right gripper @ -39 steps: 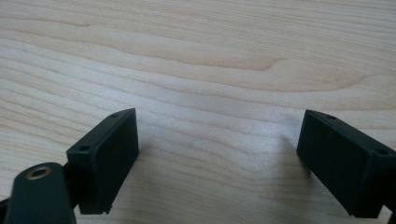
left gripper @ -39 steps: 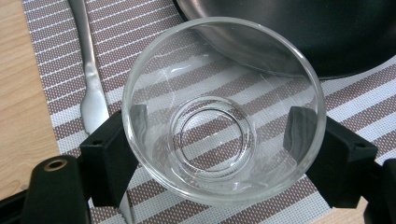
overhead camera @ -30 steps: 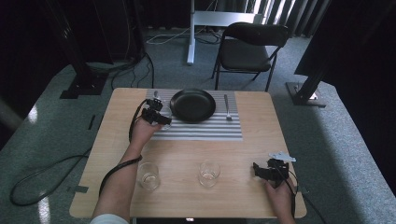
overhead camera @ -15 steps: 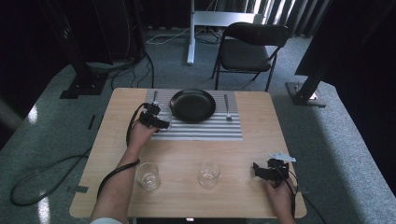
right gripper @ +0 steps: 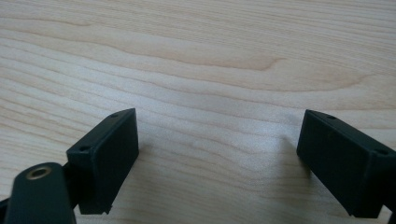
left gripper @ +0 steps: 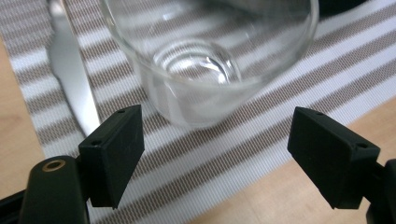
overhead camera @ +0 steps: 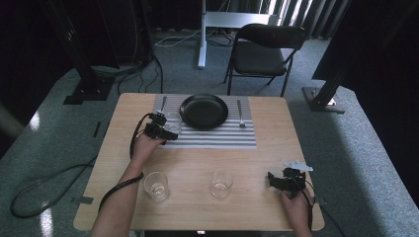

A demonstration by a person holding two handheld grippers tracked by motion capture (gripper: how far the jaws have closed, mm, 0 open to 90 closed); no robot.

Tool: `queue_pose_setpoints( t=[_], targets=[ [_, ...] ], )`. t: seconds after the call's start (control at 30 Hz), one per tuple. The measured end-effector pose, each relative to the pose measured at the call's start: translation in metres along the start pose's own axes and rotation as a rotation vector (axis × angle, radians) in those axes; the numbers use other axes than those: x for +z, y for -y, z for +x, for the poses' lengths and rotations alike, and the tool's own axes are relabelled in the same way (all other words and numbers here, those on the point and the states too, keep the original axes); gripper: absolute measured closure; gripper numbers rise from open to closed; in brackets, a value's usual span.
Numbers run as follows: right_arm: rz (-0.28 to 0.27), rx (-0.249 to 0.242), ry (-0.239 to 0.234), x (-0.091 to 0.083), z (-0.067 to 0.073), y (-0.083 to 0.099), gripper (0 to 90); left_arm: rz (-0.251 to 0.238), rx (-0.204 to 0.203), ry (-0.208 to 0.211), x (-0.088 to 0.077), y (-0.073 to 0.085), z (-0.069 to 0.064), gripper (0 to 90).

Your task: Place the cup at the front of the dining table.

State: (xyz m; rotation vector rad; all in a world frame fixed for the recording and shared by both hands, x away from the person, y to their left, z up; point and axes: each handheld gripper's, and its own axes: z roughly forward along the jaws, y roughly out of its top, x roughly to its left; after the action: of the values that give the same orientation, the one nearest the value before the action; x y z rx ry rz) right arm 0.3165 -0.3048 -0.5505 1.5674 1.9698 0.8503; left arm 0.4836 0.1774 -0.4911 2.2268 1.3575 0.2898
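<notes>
A clear empty glass (left gripper: 205,60) stands upright on the striped placemat (left gripper: 261,116), just beyond my left gripper (left gripper: 215,154). Its jaws are spread wide and do not touch the glass. From above, the left gripper (overhead camera: 167,130) sits at the placemat's left end (overhead camera: 222,139), with the glass (overhead camera: 173,122) right in front of it, beside the black plate (overhead camera: 203,111). My right gripper (overhead camera: 272,179) rests near the table's front right corner. It (right gripper: 217,158) is open over bare wood with nothing between the pads.
A knife (left gripper: 70,74) lies left of the glass on the placemat, and a fork (overhead camera: 240,114) lies right of the plate. Two more glasses (overhead camera: 156,185) (overhead camera: 220,182) stand near the front edge. A black chair (overhead camera: 264,49) is behind the table.
My left hand has drawn back a little toward the near edge, away from the glass. The right hand has stayed put.
</notes>
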Motion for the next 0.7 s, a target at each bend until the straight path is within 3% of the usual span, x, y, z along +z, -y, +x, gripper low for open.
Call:
queue_pose_setpoints(
  t=[0.07,0.1,0.2,0.27,0.43,0.5,0.7],
  targets=[
    [0.0,0.0,0.0,0.0,0.0,0.0,12.1,0.005,-0.007,0.001,-0.001,0.002,0.0,17.8],
    [0.0,-0.001,0.0,0.0,0.0,0.0,12.1,0.007,-0.011,0.01,-0.002,0.003,0.0,11.4],
    [0.0,0.0,0.0,0.0,0.0,0.0,12.1,-0.014,-0.01,-0.008,-0.005,0.008,0.0,11.4],
    [0.0,0.0,0.0,0.0,0.0,0.0,12.1,-0.019,-0.018,0.0,-0.006,0.012,0.002,11.4],
    [0.0,0.0,0.0,0.0,0.0,0.0,12.1,-0.005,0.005,-0.024,-0.007,0.022,0.002,11.4],
    [0.0,0.0,0.0,0.0,0.0,0.0,12.1,-0.025,-0.017,-0.009,-0.011,0.029,0.004,11.4],
    [0.0,0.0,0.0,0.0,0.0,0.0,12.1,-0.052,-0.008,-0.038,-0.017,0.042,0.007,11.4]
  ],
)
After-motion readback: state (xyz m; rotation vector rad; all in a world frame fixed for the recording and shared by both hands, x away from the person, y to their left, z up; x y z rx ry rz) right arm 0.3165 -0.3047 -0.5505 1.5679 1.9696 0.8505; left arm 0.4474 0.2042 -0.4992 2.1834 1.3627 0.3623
